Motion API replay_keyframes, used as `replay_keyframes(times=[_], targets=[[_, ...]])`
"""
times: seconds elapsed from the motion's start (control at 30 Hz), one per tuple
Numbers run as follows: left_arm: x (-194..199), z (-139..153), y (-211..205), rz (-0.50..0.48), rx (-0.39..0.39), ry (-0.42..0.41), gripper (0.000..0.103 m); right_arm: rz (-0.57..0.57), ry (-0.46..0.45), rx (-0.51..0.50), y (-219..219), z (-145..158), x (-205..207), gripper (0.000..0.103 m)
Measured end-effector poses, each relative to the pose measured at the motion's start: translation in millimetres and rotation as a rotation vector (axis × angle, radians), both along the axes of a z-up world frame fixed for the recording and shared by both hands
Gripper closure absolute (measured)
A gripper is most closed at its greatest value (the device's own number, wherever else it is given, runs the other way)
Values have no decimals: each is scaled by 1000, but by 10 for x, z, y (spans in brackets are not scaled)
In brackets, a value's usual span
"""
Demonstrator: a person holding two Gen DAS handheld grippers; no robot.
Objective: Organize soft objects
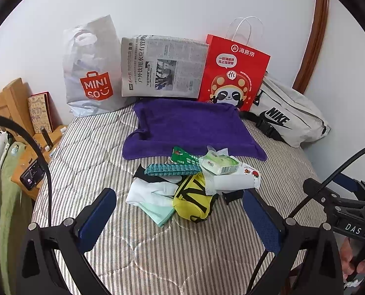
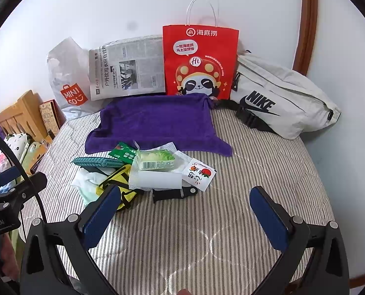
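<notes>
Nearest the cameras, both grippers are held above a striped quilt (image 1: 88, 147). The left gripper (image 1: 180, 211) is seen with its blue-padded jaws spread wide and nothing between them. The right gripper (image 2: 184, 211) is likewise released and empty, its jaws well apart.

Just beyond the fingers, a heap of small soft items is found near the middle of the quilt. A yellow pouch with black straps (image 1: 193, 200) lies at the front of the heap, touching a white and mint cloth (image 1: 152, 196) on its left. A white folded item (image 2: 157, 179) and a black strap piece (image 2: 173, 193) are noted beside the pouch. A small packet printed with red fruit (image 2: 199, 174) lies at the heap's right edge. Behind these, a teal ribbed cloth (image 1: 170, 169), a green sachet (image 1: 183, 156) and a pale green tissue pack (image 2: 155, 159) are recorded, partly overlapping one another.

Further back, a purple towel (image 1: 189, 127) is spread flat.

Against the wall, four things are lined up: a Miniso plastic bag (image 1: 91, 73), a folded newspaper (image 1: 162, 66), a red paper bag (image 1: 234, 73) and a grey Nike waist bag (image 1: 288, 113).
</notes>
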State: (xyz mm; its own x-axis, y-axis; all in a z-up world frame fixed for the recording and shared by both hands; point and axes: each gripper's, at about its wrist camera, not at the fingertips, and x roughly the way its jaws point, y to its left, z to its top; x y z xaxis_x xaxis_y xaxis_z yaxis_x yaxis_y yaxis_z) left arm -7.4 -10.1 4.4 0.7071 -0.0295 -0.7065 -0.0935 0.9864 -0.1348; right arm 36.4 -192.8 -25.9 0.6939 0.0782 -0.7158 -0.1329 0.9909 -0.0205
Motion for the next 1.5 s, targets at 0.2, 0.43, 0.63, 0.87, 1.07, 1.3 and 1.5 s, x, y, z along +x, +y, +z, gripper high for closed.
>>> replay_keyframes(times=[0.2,0.43,0.63,0.87,1.07,1.3,1.5], targets=[[4,2,11,5,1,3,0,-2,-3,-2,0,6,-1,0],[12,3,17,2,6,9,0,-2,-3,-8,4,13,5,0],[10,-2,16,6,6,6,0,-1,0,-14,28,8,-3,0],[8,-5,5,5,4,9,0,-4,-3,-13,30,5,-16,0],[12,-9,-1,6,-2,9,0,3,1,-12,30,9,-18,0],[25,-20,-10,6,1,9,0,-4,-4,-11,16,22,-33,0],[16,-20,18,6,1,6,0,-4,-6,-11,15,32,-37,0]])
